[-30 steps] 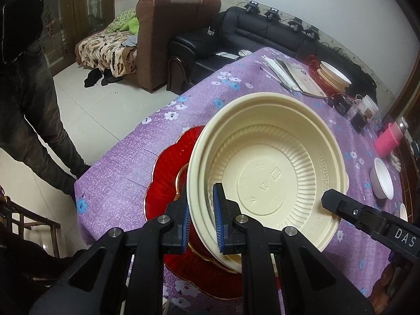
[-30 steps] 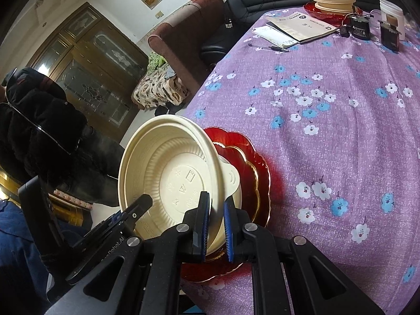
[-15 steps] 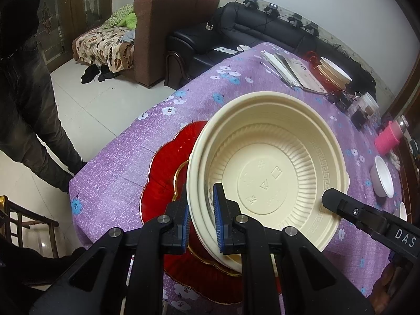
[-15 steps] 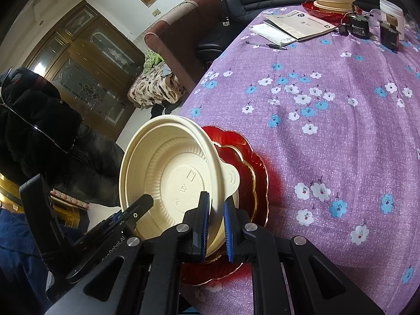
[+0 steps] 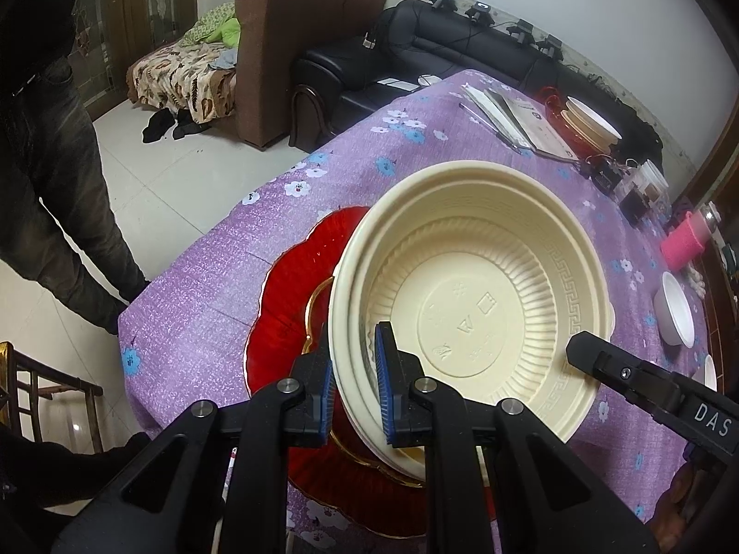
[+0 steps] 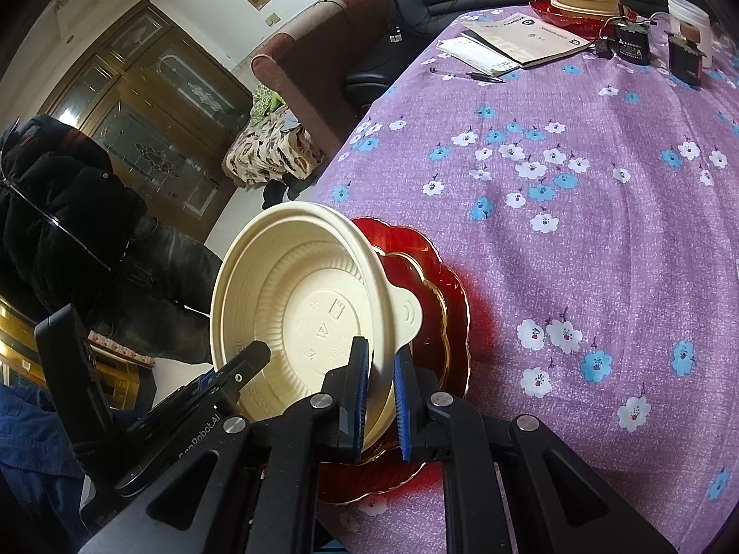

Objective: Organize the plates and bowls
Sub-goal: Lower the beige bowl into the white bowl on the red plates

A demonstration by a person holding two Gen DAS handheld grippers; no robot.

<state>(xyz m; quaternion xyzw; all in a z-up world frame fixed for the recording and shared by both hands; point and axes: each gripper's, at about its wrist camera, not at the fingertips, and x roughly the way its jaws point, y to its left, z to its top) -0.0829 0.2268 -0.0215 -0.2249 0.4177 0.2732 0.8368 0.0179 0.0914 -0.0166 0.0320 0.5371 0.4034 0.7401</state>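
The left tongs [image 5: 353, 390] and right tongs [image 6: 381, 392] are each pinched on opposite rims of the cream bowl [image 5: 471, 304], held tilted above the red plate [image 5: 295, 295] just beyond them. If pulled unevenly, the thin rim could be bent or slipped free.

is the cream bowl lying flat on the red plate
No, the cream bowl is tilted up over the red plate, its rim clamped by both grippers.
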